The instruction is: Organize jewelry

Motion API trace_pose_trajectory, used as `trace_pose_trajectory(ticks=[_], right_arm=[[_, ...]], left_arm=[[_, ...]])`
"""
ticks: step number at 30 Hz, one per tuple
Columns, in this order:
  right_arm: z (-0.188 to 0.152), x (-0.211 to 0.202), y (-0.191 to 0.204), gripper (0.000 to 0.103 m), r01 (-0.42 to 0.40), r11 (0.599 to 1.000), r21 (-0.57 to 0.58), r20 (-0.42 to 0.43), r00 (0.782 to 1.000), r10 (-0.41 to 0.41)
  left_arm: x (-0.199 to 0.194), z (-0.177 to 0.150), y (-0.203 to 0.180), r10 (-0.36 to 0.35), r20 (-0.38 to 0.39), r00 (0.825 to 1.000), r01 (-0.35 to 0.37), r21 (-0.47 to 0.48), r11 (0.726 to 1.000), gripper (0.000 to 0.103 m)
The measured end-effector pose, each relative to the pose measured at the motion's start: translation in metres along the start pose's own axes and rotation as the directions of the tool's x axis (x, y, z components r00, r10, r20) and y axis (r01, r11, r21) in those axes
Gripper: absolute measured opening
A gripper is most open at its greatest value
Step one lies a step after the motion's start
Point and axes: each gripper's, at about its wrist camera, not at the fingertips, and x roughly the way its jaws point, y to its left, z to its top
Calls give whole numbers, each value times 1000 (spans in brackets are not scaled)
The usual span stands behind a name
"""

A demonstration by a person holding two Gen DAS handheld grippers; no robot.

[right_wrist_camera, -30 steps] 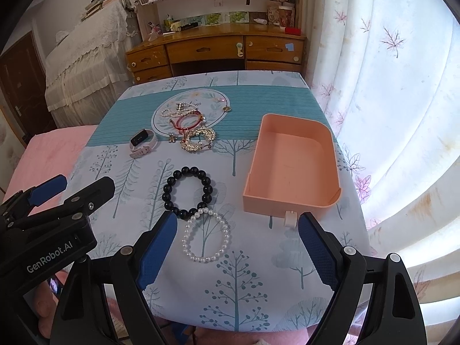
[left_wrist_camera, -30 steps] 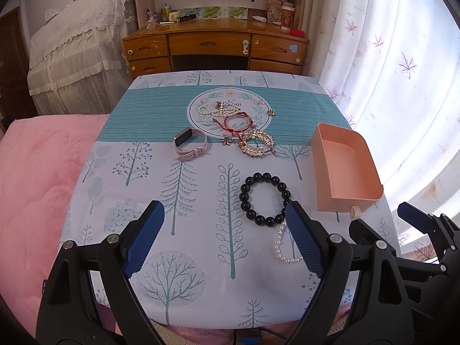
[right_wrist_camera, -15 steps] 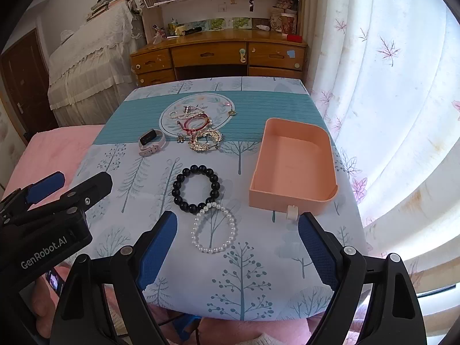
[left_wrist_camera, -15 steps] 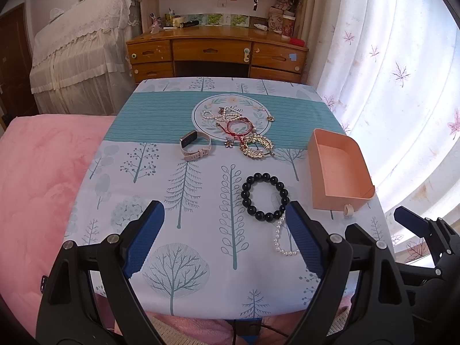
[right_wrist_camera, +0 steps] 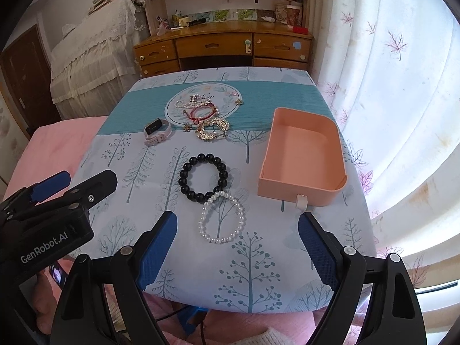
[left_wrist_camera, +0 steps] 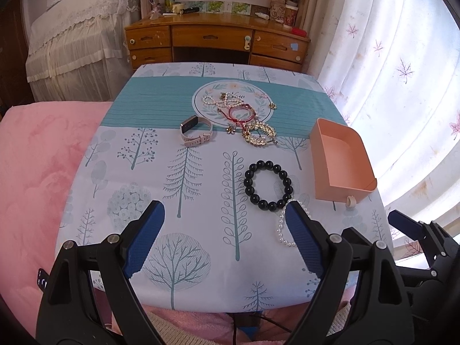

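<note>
Tablecloth (right_wrist_camera: 287,247): bears all items. Peach tray (right_wrist_camera: 304,184): empty, long axis running away, right side. Right gripper (right_wrist_camera: 237,237): spread wide, holding nothing, nearer the target. Left gripper (left_wrist_camera: 224,224): likewise wide, empty. Pearl bracelet (right_wrist_camera: 222,217): flat ring, no long axis, just ahead between the right fingers, touching the black bead bracelet (right_wrist_camera: 202,176).

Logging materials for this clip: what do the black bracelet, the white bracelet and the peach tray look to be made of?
Black bracelet: large glossy round beads, probably polished stone or glass.
White bracelet: small pearly beads with a soft sheen, real or imitation pearl.
Peach tray: smooth, matte, thin walls with rounded corners, likely moulded plastic.
</note>
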Motion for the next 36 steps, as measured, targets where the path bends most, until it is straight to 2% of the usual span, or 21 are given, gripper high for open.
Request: trace_pose_trajectory(ticks=[2,8,13,19,20,21,24,30,33,36], right_arm=[[0,10,-3,87,-18,1000,12,-40,999,19],[-4,47,-16,72,-69,996,53,-161,984,77],[-8,85,-24,58,-81,995,63,-234,968,94],[-5,135,-22,39,-116,993,15,-306,945,115],[-4,143,-20,38,-124,992,0,-311,943,118],[-3,150,-18,37,-98,995,-9,-297,951,92],[3,165,-10,36,-117,991,-59,-290,952,95],[16,178,5,36,-128,978,-168,-255,963,82],[20,181,12,36,-131,965,-228,-235,969,76],[21,184,17,32,-122,947,-298,-213,975,59]], left_arm=[[10,2,-2,16,-34,999,-14,47,999,85],[46,2,-11,42,-103,994,-22,188,982,85],[78,5,-17,-1,-194,981,52,259,965,85],[127,17,-22,1,-272,962,86,307,948,85],[136,20,-21,1,-290,957,92,306,948,84],[143,23,-20,2,-305,952,94,301,949,84],[163,30,-18,-12,-346,938,119,288,950,84],[185,41,-24,-20,-367,930,139,299,944,83],[196,43,-26,-30,-394,919,158,298,941,83],[208,44,-28,-25,-420,907,165,300,939,74]])
